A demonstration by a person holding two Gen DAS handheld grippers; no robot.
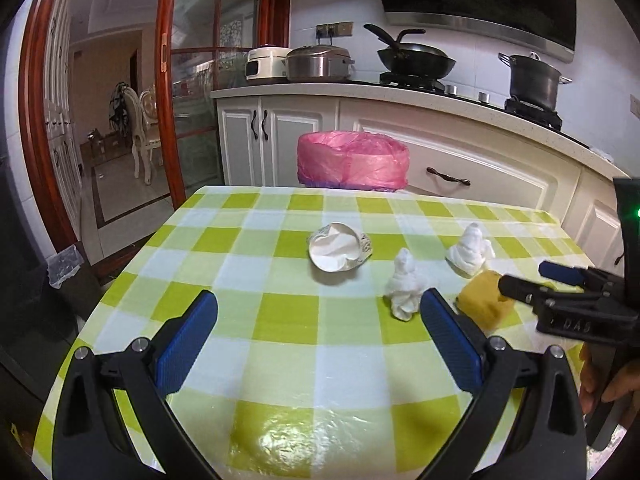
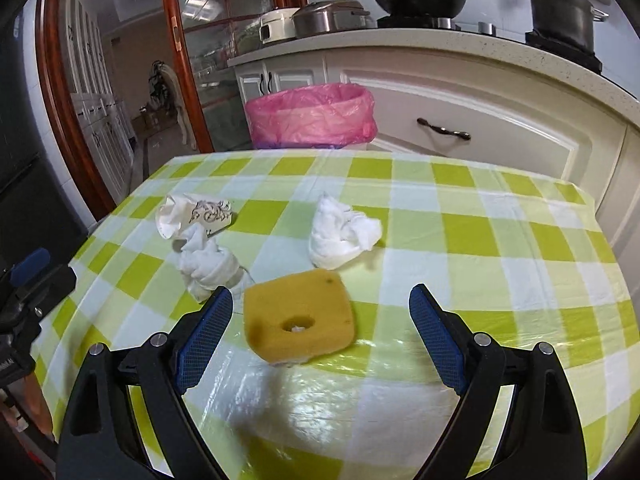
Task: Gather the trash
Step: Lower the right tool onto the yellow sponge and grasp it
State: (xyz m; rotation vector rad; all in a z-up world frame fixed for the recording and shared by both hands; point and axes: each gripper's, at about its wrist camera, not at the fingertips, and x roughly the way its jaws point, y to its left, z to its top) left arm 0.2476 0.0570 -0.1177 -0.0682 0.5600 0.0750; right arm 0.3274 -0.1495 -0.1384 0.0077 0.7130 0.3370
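On the green-checked table (image 1: 280, 320) (image 2: 500, 264) lie a crushed paper cup (image 1: 339, 252) (image 2: 192, 214), two crumpled white tissues (image 1: 404, 286) (image 1: 470, 254) (image 2: 206, 264) (image 2: 340, 236) and a yellow sponge (image 1: 482, 298) (image 2: 298, 320) with a hole. My left gripper (image 1: 320, 312) is open above the table, the cup ahead of it. My right gripper (image 2: 322, 308) (image 1: 536, 280) is open, its fingers either side of the sponge. Beyond the table's far edge stands a bin lined with a pink bag (image 1: 352, 160) (image 2: 312, 118).
White kitchen cabinets (image 1: 480, 168) and a counter with a wok (image 1: 416, 60), pots (image 1: 534, 80) and a cooker (image 1: 266, 63) run behind the bin. A red-framed glass door (image 1: 192, 80) opens on the left. A hand (image 1: 608, 380) holds the right gripper.
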